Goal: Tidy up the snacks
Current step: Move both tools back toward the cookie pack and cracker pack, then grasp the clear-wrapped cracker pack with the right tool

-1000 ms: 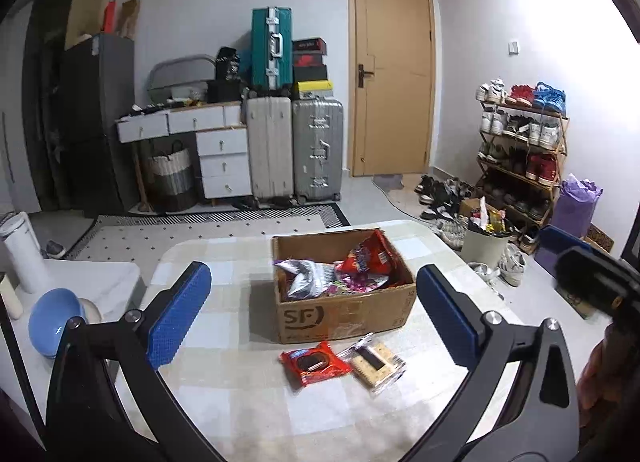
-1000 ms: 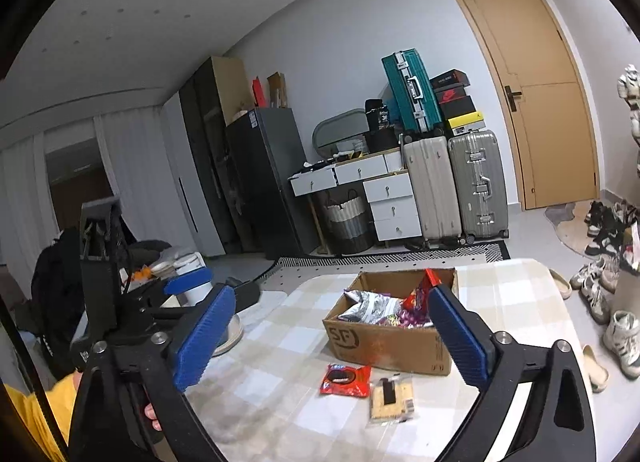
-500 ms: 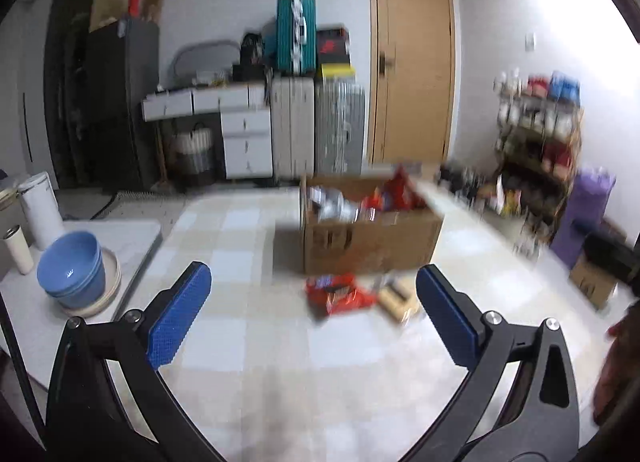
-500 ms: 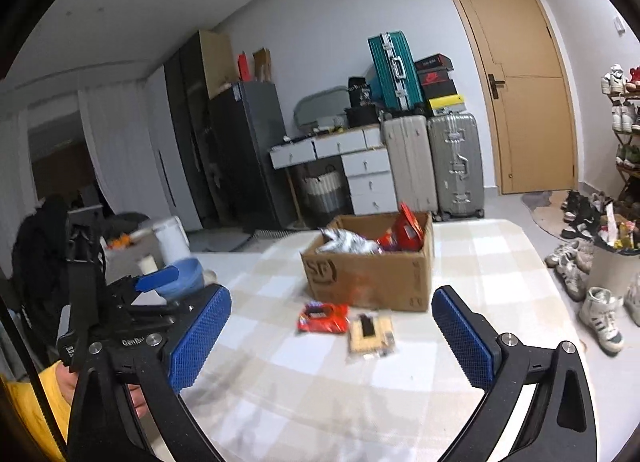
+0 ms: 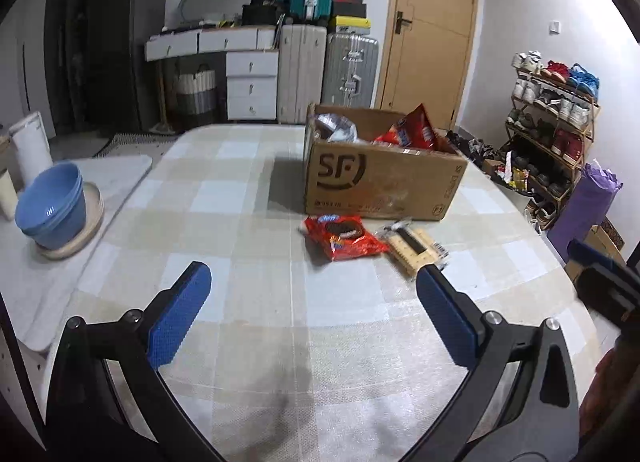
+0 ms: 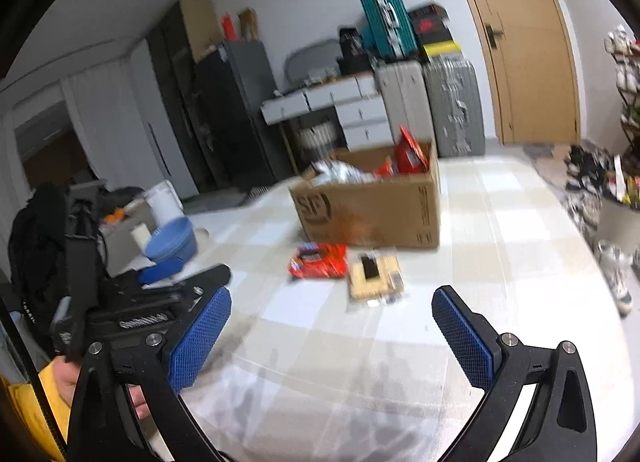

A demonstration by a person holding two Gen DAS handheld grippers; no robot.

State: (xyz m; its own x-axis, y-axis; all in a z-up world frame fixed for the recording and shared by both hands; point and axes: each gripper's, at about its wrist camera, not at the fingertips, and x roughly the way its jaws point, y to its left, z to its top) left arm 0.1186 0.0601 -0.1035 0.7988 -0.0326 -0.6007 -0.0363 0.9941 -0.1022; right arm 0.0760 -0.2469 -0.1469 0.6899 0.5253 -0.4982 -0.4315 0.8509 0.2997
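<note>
The checked tabletop (image 5: 248,302) carries a cardboard box (image 5: 380,178) holding snack bags. Just in front of the box lie a red cookie packet (image 5: 344,236) and, beside it on the right, a clear-wrapped cracker pack (image 5: 414,248). Left claw (image 5: 312,314) and right claw (image 6: 332,326) both hover above the tabletop, spread wide, empty.

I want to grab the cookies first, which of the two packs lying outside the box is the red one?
The red pack is the left of the two, beside the clear cracker pack.
</note>
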